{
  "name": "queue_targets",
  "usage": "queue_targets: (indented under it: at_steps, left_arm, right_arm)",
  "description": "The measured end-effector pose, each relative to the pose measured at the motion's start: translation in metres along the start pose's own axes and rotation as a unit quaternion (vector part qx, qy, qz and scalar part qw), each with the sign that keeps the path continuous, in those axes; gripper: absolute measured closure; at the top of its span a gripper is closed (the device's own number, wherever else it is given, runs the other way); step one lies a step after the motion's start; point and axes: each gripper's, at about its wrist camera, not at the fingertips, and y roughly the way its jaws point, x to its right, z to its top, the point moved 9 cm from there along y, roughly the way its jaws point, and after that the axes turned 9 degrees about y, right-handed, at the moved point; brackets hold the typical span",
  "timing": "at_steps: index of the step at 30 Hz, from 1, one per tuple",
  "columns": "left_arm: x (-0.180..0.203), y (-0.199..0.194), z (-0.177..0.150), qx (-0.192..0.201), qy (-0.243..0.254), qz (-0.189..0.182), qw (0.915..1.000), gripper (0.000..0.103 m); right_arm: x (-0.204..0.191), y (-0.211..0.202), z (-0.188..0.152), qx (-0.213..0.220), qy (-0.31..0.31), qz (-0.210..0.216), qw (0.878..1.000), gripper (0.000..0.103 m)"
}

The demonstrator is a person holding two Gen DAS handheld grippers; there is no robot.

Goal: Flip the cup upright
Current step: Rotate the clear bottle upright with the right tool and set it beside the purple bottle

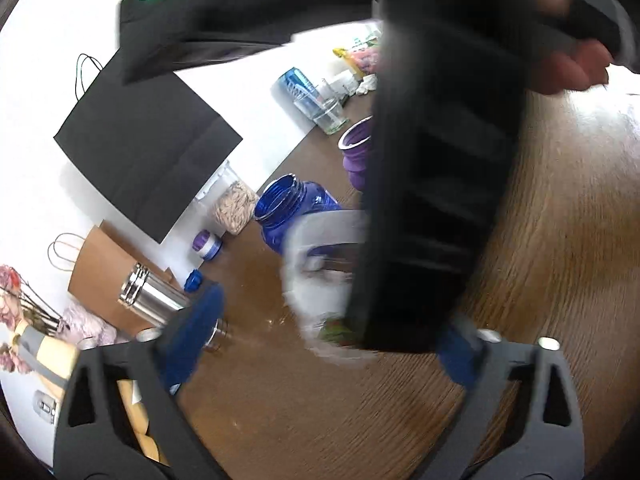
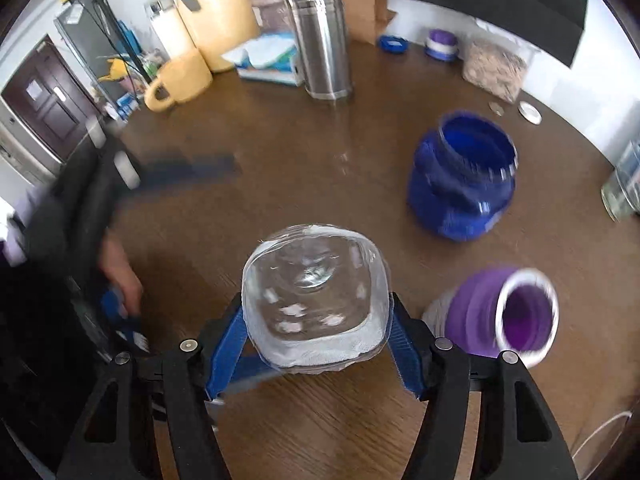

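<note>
My right gripper (image 2: 316,344) clamps a clear cup (image 2: 316,292) between its two blue ribbed fingers (image 2: 404,344); the cup is thin, glossy plastic, roundish-square in outline, with a frosted white band at the end nearest my camera; the fingers press its two flanks and stand about a cup's width apart; I cannot tell from this view which end of it is the mouth. In the left wrist view the same cup (image 1: 320,280) shows as a blurred white-and-clear shape over the table, half hidden behind the black body of my right tool (image 1: 432,184). My left gripper (image 1: 320,344) holds nothing; its blue pads (image 1: 192,336) are spread wide, well apart from each other, with bare wood between them.

The table (image 2: 280,160) is dark brown wood with a visible grain. On it I count one blue translucent jar (image 2: 464,176), squat, with a threaded open mouth; one purple cup (image 2: 504,312) with ribbed sides and a white rim, lying tilted near my right finger; one brushed-steel tumbler (image 2: 322,44), tall and cylindrical; one yellow mug (image 2: 180,80) with a handle; one yellow jug (image 2: 216,12) behind it; one clear container of pale grain-like bits (image 2: 496,68); two small lids, one blue (image 2: 394,44) and one purple-and-white (image 2: 442,44). One black paper bag (image 1: 148,152) and one brown paper bag (image 1: 104,276) stand at the table's edge.
</note>
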Motion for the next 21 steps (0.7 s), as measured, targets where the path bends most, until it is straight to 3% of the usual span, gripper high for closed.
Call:
queue_targets:
  at_steps: [2, 6, 9, 13, 17, 21]
  left_arm:
    - [-0.008, 0.007, -0.004, -0.014, -0.021, 0.017, 0.9995, 0.043]
    - [-0.022, 0.011, -0.011, -0.011, -0.094, -0.021, 0.9953, 0.044]
    - [-0.032, 0.012, -0.02, -0.014, -0.162, -0.073, 0.984, 0.045]
    - [-0.044, 0.017, -0.037, -0.031, -0.207, -0.091, 0.9736, 0.044]
    - [-0.035, 0.015, -0.039, -0.023, -0.2, -0.101, 0.9742, 0.04]
    - [-0.023, 0.006, -0.035, -0.023, -0.171, -0.111, 0.9787, 0.036]
  right_arm:
    - [-0.005, -0.006, 0.006, 0.007, 0.009, 0.012, 1.0, 0.034]
    - [-0.004, -0.011, 0.014, 0.033, 0.042, 0.025, 0.998, 0.034]
    - [-0.004, -0.017, 0.017, 0.057, 0.058, 0.059, 0.995, 0.034]
    - [-0.003, -0.02, 0.019, 0.092, 0.073, 0.073, 0.99, 0.034]
    - [-0.018, 0.004, 0.004, 0.07, 0.053, 0.059, 0.994, 0.032]
    - [-0.024, 0.02, -0.001, 0.082, 0.041, 0.007, 0.996, 0.029]
